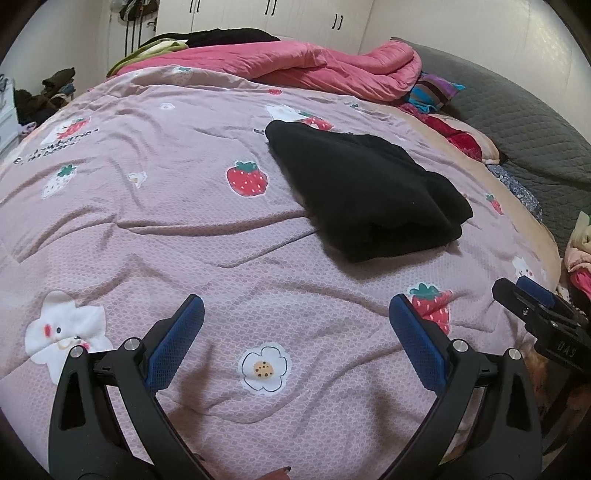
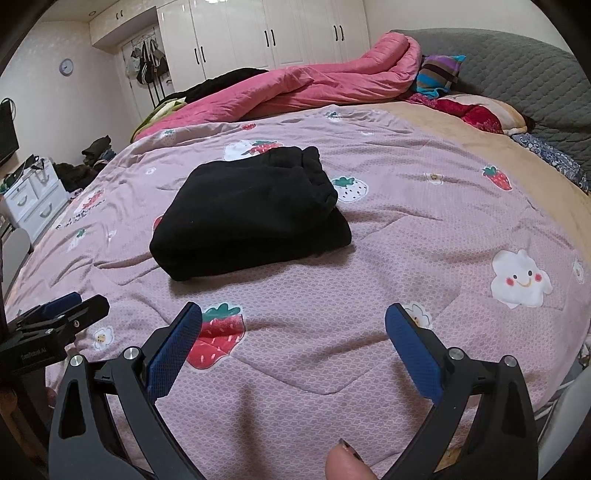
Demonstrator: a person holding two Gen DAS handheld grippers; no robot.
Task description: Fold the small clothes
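Note:
A black garment [image 1: 364, 192] lies folded into a thick rectangle on the pink strawberry-print quilt [image 1: 177, 229]. In the right wrist view the same black garment [image 2: 247, 212] sits left of centre on the quilt [image 2: 388, 229]. My left gripper [image 1: 295, 343] hovers open over the near part of the quilt, well short of the garment, with nothing between its blue pads. My right gripper [image 2: 293, 347] is open too, empty, and also short of the garment. Each gripper shows at the other view's edge: the right gripper [image 1: 532, 302] and the left gripper [image 2: 70, 306].
A bunched pink duvet [image 2: 314, 81] and dark clothes lie along the bed's far side. Pillows [image 2: 476, 110] and a grey quilted headboard [image 2: 517, 74] are at the right. White wardrobes [image 2: 258, 33] stand behind. A white drawer unit [image 2: 33, 199] and clothes pile are left. A fingertip [image 2: 347, 465] shows below.

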